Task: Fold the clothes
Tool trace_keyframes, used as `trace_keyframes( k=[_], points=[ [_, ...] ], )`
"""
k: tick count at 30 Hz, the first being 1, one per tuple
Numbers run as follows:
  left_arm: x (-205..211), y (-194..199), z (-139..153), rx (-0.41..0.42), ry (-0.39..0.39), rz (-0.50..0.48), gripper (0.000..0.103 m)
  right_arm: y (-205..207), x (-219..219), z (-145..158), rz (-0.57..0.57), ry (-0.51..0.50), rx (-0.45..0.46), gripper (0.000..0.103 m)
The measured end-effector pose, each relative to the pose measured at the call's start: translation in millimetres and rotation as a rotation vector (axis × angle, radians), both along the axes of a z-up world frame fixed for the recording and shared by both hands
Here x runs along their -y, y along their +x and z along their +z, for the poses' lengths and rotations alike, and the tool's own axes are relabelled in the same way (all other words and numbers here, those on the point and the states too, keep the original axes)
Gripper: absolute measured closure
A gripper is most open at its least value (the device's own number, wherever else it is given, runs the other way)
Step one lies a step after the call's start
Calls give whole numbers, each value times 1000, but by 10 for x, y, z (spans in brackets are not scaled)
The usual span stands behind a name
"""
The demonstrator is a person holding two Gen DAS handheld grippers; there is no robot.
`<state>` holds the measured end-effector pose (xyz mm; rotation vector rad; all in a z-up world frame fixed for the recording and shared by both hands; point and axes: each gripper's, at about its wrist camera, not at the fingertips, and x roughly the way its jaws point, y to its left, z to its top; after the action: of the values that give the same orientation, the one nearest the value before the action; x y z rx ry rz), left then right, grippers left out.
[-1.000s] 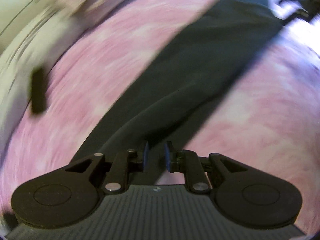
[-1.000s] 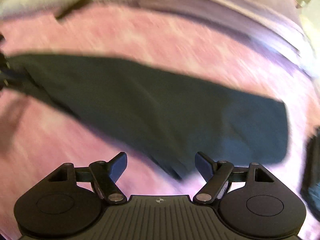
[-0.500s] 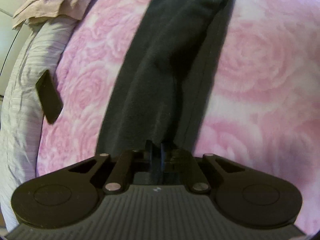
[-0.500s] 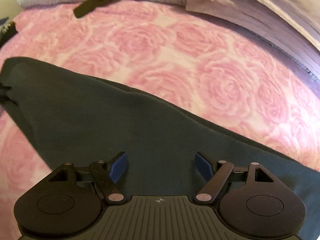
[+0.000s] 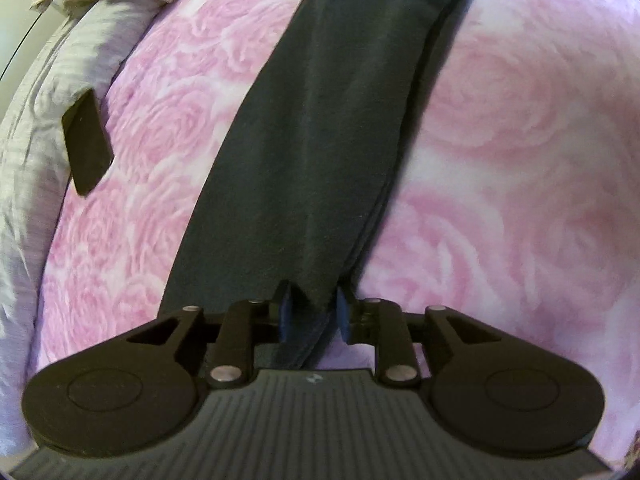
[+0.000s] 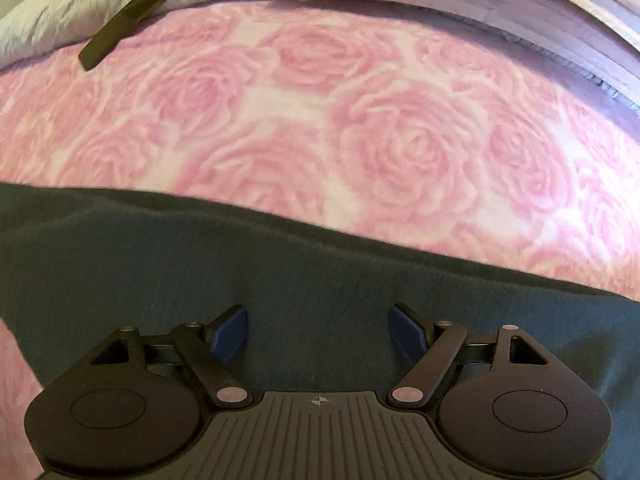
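The dark garment (image 5: 320, 128) lies as a long folded strip on the pink rose-print bed cover (image 5: 500, 160), well apart from the black flat object (image 5: 86, 144) at the edge of the grey pillow (image 5: 28, 128).

Change since half a second ago: the left tongs (image 5: 312, 312), then clamped on the near end of the garment, now stand slightly parted. Cloth still passes between the pads, but a gap shows on each side. Judgement: the strip has been laid down and is being released.

The right tongs (image 6: 318, 332) remain wide apart, hovering over the garment's middle and gripping nothing. The garment edge has flattened against the bed cover.

Consequence: the next fold across the strip's length can likely begin.
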<state>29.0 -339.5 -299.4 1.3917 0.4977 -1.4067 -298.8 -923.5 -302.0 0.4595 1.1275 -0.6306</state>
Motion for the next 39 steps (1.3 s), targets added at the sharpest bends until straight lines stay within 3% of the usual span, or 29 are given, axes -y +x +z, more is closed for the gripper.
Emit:
trace_keyframes(
  k=[7,10,14,21,24,27,30,31,33,34,37,39],
  points=[
    [-297,240,313,-95,-23,178,78,139,-325,303,-51,9,40,25],
    [-508,384,398,-76,-42,268,77,353,-785,442,37,-14,74,25],
    [-701,502,378,-56,-55,316,77,811,-1651,499,287,-68,107,25],
    [-1120,654,423,-33,-151,483,76,1751,-3069,152,814,-287,134,27],
    [-1320,690,474,-45,-192,558,74,2133,-3379,-11,944,-377,142,38],
    [-1505,683,477,-57,-214,594,72,2432,-3578,-224,1025,-465,96,40],
    [-1628,666,440,-59,-217,613,72,2560,-3627,-377,1055,-535,67,41],
    [-1656,660,422,-61,-215,620,72,2588,-3627,-406,1057,-541,63,49],
    [-1628,620,431,-67,-218,611,72,2585,-3565,-376,1029,-494,81,80],
    [-1576,587,455,-71,-222,596,72,2576,-3524,-344,1000,-476,94,87],
    [-1420,489,527,-84,-233,552,72,2547,-3362,-79,888,-396,182,90],
    [-1316,423,575,-92,-240,522,72,2382,-3120,267,752,-353,292,90]
  ],
)
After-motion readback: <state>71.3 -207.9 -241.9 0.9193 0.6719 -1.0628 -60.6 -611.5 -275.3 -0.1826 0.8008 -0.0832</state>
